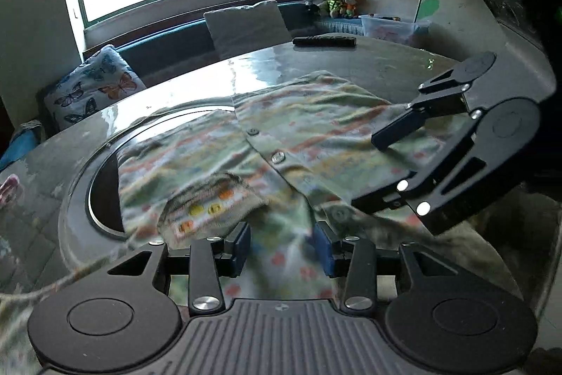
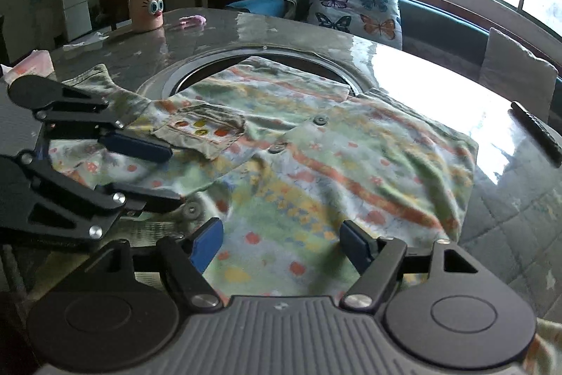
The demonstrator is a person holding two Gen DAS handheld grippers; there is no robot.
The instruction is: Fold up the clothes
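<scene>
A pale green shirt [image 1: 316, 129] with orange and yellow print lies spread on the glossy table [image 1: 368, 62], buttons up the middle and a chest pocket [image 1: 210, 202] facing up. My left gripper [image 1: 282, 246] hovers low over the shirt's near part, its blue pads apart with only cloth showing below the gap. My right gripper [image 1: 383, 167] comes in from the right over the shirt, fingers apart. In the right wrist view the shirt [image 2: 351, 164] fills the middle, the right gripper [image 2: 282, 245] stands open above it, and the left gripper [image 2: 154, 171] is open beside the pocket [image 2: 200, 129].
The shirt partly covers a round dark recess [image 1: 102, 171] in the table. A black remote [image 2: 537, 132] lies at the far edge. A pink bottle with eyes [image 2: 145, 6] and a tissue pack [image 2: 31, 65] stand on the table. A bench with a butterfly cushion [image 1: 95, 86] runs behind.
</scene>
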